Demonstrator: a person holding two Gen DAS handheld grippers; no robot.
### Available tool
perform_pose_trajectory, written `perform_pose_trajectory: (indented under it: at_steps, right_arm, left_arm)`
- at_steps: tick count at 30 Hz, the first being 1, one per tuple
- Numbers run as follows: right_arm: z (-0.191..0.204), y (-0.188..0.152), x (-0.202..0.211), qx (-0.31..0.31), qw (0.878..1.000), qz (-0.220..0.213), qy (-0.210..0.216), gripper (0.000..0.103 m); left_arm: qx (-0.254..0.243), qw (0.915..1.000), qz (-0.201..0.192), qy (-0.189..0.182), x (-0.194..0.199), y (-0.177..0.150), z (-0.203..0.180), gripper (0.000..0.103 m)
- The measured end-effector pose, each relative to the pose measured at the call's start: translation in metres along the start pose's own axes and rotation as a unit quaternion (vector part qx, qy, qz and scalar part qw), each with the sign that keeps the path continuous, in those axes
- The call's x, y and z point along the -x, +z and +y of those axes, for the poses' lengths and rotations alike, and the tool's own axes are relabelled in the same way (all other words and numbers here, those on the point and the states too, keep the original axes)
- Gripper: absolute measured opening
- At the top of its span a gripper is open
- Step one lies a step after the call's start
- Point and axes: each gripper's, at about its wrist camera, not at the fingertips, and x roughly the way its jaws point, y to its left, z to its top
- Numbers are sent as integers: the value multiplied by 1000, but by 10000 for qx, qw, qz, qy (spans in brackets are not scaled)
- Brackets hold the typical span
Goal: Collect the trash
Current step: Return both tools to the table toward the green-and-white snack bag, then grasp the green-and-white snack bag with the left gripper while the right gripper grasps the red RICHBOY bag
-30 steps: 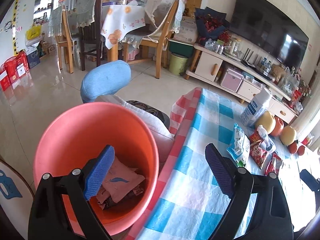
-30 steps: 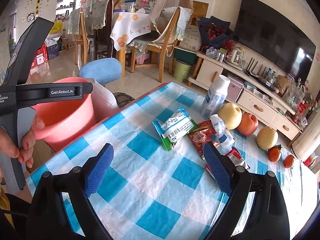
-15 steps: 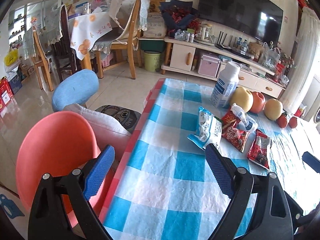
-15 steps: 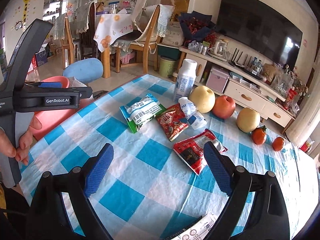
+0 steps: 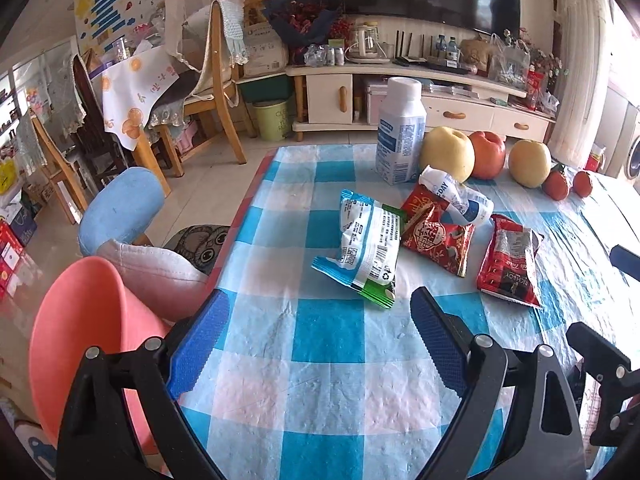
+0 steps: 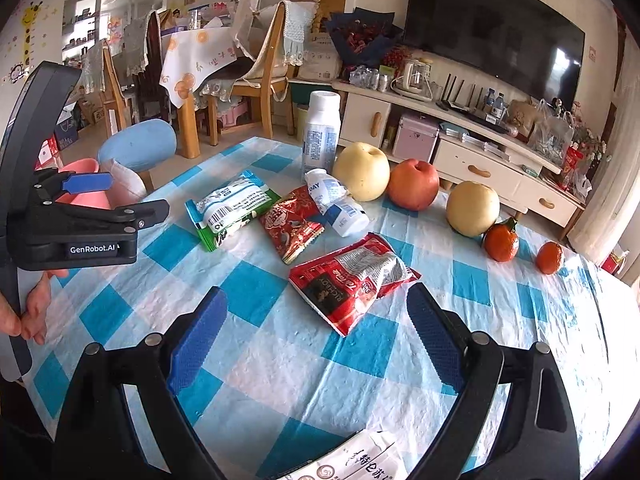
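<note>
Trash lies on the blue-checked tablecloth [image 5: 320, 368]: a green-and-white wrapper [image 5: 370, 248] [image 6: 230, 208], a small red wrapper [image 5: 438, 236] [image 6: 290, 226], a crushed white-and-blue bottle [image 5: 456, 196] [image 6: 336, 204] and a red-and-black wrapper [image 5: 508, 266] [image 6: 352, 280]. Another white wrapper [image 6: 352, 460] shows at the bottom edge. The pink bin [image 5: 76, 340] [image 6: 80, 184] stands beside the table's left edge. My left gripper [image 5: 318, 308] is open and empty, short of the green-and-white wrapper. My right gripper [image 6: 316, 300] is open and empty, just short of the red-and-black wrapper.
An upright white bottle [image 5: 400, 132], two pears, an apple [image 5: 486, 154] and two small oranges [image 6: 500, 242] stand at the table's far side. A blue stool [image 5: 120, 208], a white bag, wooden chairs and a TV cabinet [image 5: 420, 96] lie beyond. A hand [image 6: 32, 312] holds the left gripper.
Both views have swung right, away from the pink bin and toward the wrappers, which now lie closer. The bin has slid to the left edge. Both grippers stay open.
</note>
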Motion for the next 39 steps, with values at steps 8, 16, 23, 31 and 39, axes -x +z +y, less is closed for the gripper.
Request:
perform_pose_trajectory:
  at_steps: [8, 16, 23, 31, 39]
  right_arm:
    - [-39, -3, -23, -334, 9987, 302, 227, 92]
    - [-92, -9, -55, -1210, 9853, 770, 927, 92]
    - [-105, -5, -75, -1523, 9737, 995, 1369, 92]
    - [-97, 0, -95, -1454, 9673, 1223, 1680, 92]
    - [-95, 3, -105, -1385, 9701, 1242, 1561, 91]
  left_arm:
    - [-335, 9993, 142, 2, -23, 6, -17, 91]
    - [-335, 9988, 354, -8, -56, 11, -20, 91]
    - [-552, 9974, 467, -18, -81, 18, -29, 91]
    - [-460, 9970, 629, -38, -106, 28, -25, 87]
    - [-511, 9966, 636, -74, -115, 30, -36, 68]
